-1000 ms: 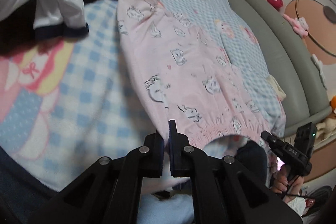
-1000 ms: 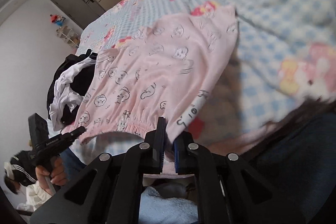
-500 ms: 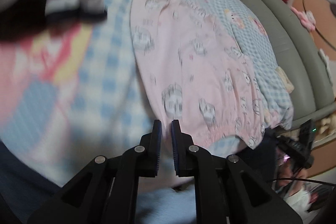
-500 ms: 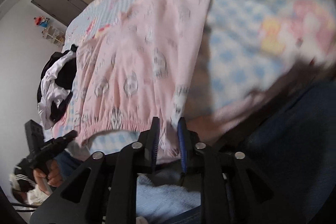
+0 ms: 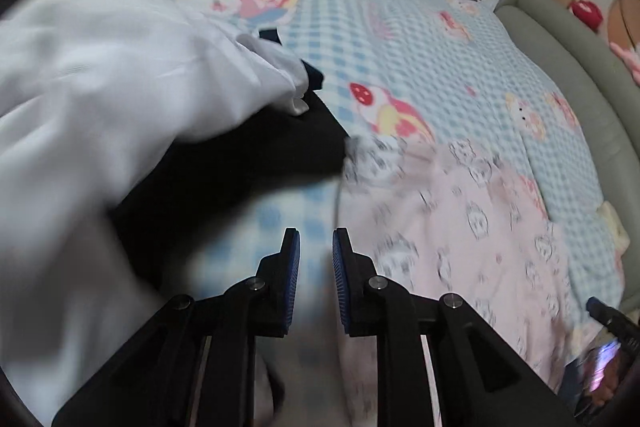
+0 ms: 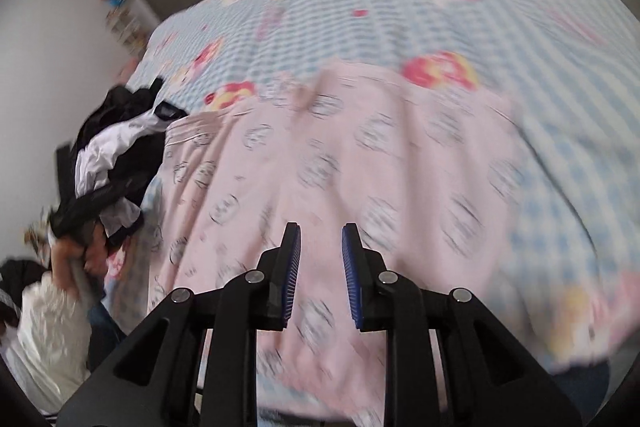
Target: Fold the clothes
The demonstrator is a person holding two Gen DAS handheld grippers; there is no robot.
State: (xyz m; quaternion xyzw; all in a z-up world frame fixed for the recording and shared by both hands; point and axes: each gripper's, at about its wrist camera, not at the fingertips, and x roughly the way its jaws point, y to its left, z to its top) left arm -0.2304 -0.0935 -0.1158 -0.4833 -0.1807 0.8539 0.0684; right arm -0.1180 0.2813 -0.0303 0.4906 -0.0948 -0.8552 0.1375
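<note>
A heap of white and black clothes point(image 5: 120, 99) lies at the left on the blue checked bedspread point(image 5: 420, 39). The left gripper point(image 5: 314, 247) hangs over bare bedspread, its jaws opening with nothing between them. The pink printed garment point(image 6: 360, 167) lies spread to the right, under the right gripper point(image 6: 320, 243), whose narrow jaws are opening and empty.

We find the left gripper point(image 5: 316, 239) over the blue checked bedspread point(image 5: 404, 39), its jaws opening with nothing between them. The pink printed garment point(image 5: 472, 227) lies flat on the bedspread, right of the gripper, its near edge just beside the right finger. Left of the gripper we note a heap of white cloth point(image 5: 112, 87) over black cloth point(image 5: 240, 167). A grey padded bed frame point(image 5: 576, 75) borders the bedspread's right side. The picture is blurred.
</note>
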